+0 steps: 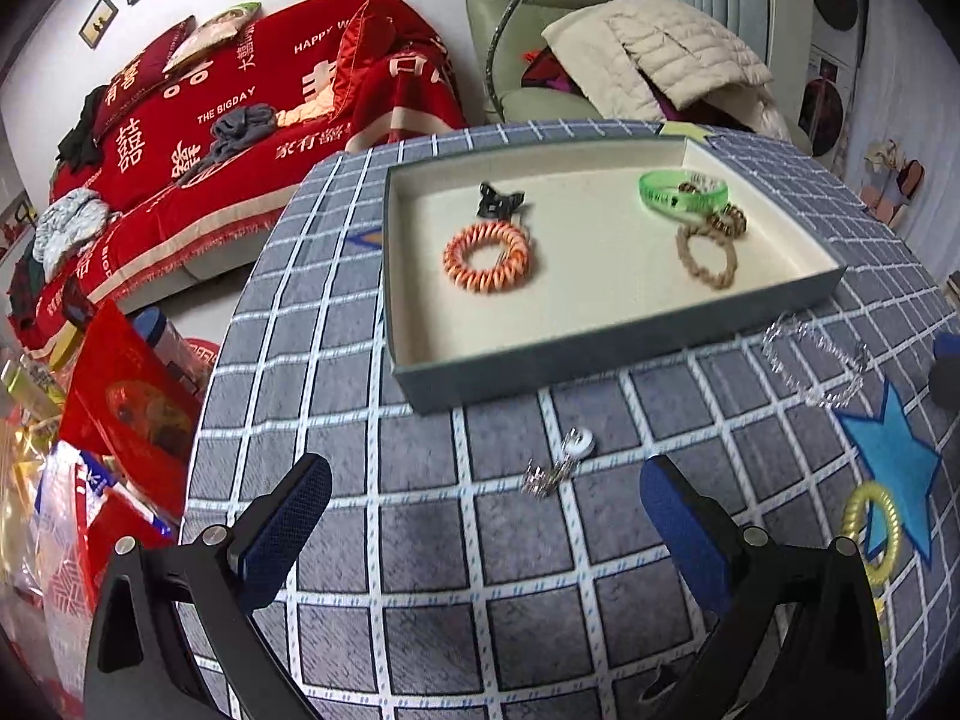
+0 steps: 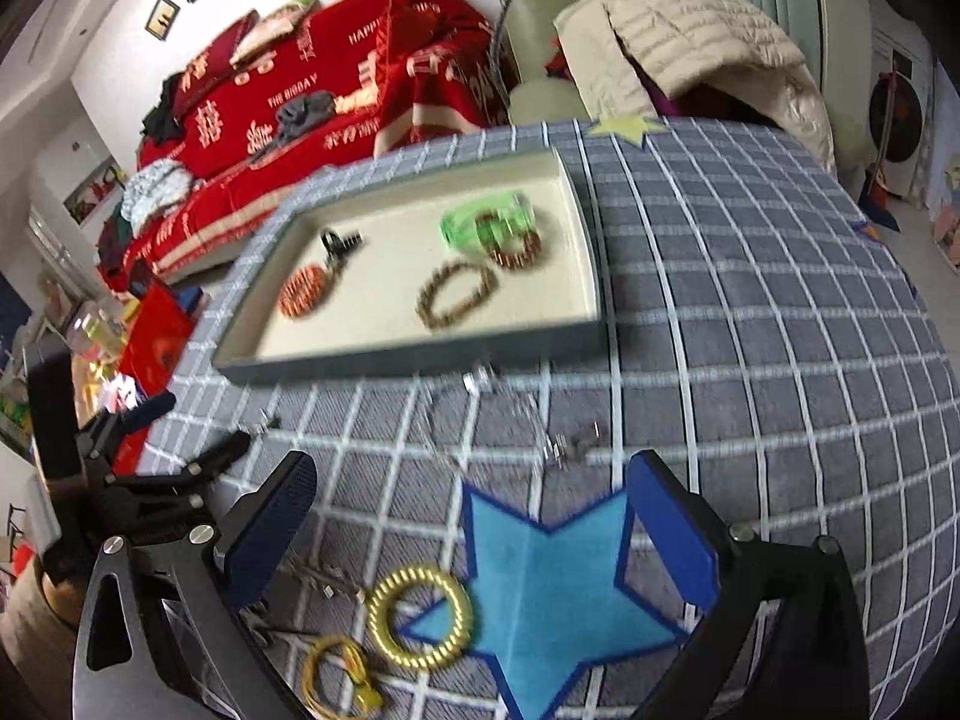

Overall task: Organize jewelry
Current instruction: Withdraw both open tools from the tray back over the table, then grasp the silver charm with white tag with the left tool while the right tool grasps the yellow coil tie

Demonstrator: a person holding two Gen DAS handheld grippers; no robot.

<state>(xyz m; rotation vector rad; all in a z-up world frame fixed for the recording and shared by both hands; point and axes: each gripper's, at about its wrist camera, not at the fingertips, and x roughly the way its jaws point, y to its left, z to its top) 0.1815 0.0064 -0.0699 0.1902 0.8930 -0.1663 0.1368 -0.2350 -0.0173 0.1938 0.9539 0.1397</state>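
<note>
Left claw (image 1: 486, 516) spread wide over the checked bench (image 1: 420, 600), nothing between its blue pads (image 1: 282, 531); small silver earrings (image 1: 558, 462) lying on the cloth just ahead of the fingertips, untouched. Right claw (image 2: 471, 513) likewise fully open and empty, hovering above a blue star patch (image 2: 552, 588) sewn on the cloth.

Shallow tray (image 1: 414, 336) with a cream lining set farther back on the bench. Inside the tray: an orange coiled hair tie (image 1: 487, 258) toward the left with a black hair clip (image 1: 501, 199) just behind it; a green band (image 1: 681, 195) toward the right, overlapping a brown beaded bracelet (image 1: 726, 219), and a tan beaded bracelet (image 1: 708, 258) in front of those two.

Still outside the tray, on the bench: a clear crystal bracelet (image 1: 816, 360) just in front of the tray's right end; a gold ridged ring (image 2: 420, 615) touching the star's left point, close to the right claw's left finger; a thin yellow loop (image 2: 336, 681) nearer the camera, partly cut by the frame edge; a few small silver pieces (image 2: 327, 579) beside it, too blurred to name.

Seen from the right wrist, left claw at the far left, low over the bench edge.

Beyond the bench, a red blanket (image 1: 240, 120) with white lettering on a sofa, and a cream padded jacket (image 1: 660, 54) over a green chair (image 1: 528, 6).
</note>
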